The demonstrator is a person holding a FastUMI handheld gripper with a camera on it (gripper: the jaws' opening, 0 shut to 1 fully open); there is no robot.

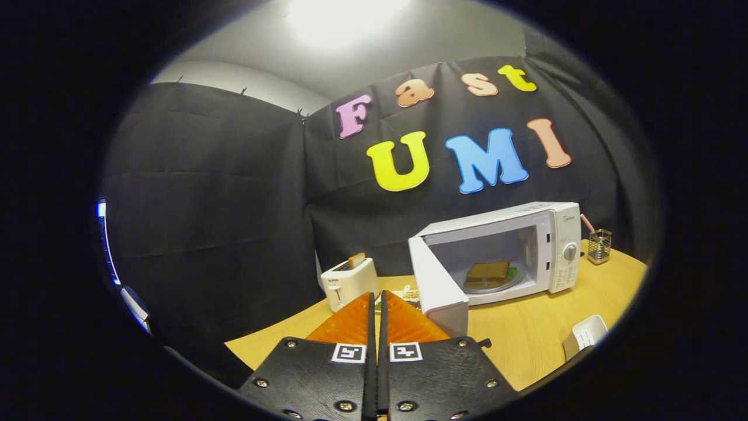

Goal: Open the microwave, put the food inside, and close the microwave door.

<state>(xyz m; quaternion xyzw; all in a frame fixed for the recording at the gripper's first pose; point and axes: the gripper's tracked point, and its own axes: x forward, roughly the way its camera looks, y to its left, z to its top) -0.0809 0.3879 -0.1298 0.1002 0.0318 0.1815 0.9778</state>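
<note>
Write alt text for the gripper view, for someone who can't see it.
A white microwave stands on a wooden table with its door swung open and a sandwich on a plate inside. The gripper is empty, fingers nearly together, left of the door. A white toaster is beyond them, a wire mesh holder right of the microwave.

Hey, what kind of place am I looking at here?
Likely a mock kitchen counter in a cloth-walled booth: a white microwave with its door open and food inside, a toaster, and a wire utensil holder on a wooden table. The gripper is shut, holding nothing.
</note>
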